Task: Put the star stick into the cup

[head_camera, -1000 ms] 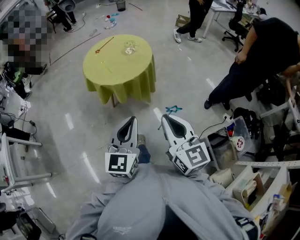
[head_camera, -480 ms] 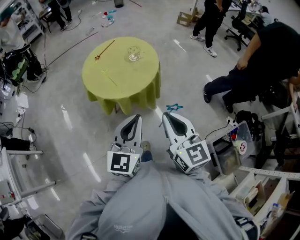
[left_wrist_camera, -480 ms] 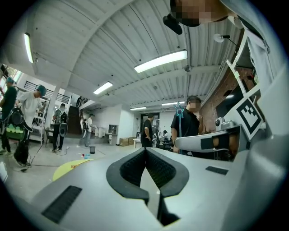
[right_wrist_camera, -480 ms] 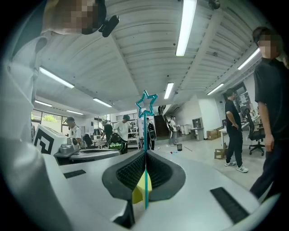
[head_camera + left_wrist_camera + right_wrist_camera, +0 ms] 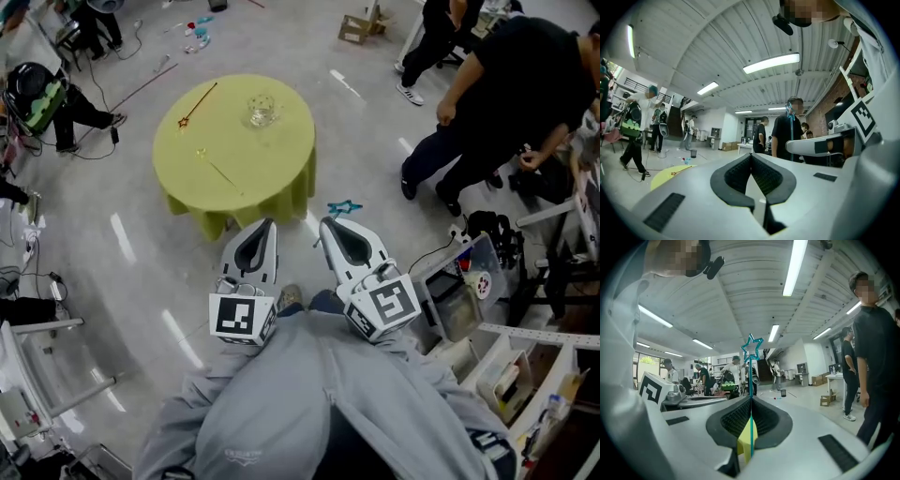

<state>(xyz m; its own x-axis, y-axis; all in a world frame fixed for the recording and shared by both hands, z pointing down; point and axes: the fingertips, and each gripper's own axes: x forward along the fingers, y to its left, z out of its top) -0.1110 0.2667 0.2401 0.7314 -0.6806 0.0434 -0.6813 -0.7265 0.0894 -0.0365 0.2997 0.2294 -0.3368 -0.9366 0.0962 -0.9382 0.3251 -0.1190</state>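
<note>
A teal star stick with its star (image 5: 344, 207) out front is clamped in my right gripper (image 5: 325, 223), which is shut on it; in the right gripper view the star (image 5: 752, 348) stands above the closed jaws. My left gripper (image 5: 265, 223) is shut and holds nothing, as the left gripper view (image 5: 751, 155) confirms. Both grippers hang over the floor, short of a round table with a yellow-green cloth (image 5: 272, 178). On it stand a clear glass cup (image 5: 263, 111), a red star stick (image 5: 197, 103) and a thin yellow stick (image 5: 220, 171).
People in black (image 5: 497, 94) stand to the right of the table. Plastic bins and shelves (image 5: 450, 300) crowd the right side. A cardboard box (image 5: 354, 30) and cables lie on the floor beyond the table. Another person (image 5: 80, 105) is at the left.
The table has come closer and shifted slightly left in the head view. The people at the right have moved nearer. Both grippers keep the same pose, and the right one still holds the stick.
</note>
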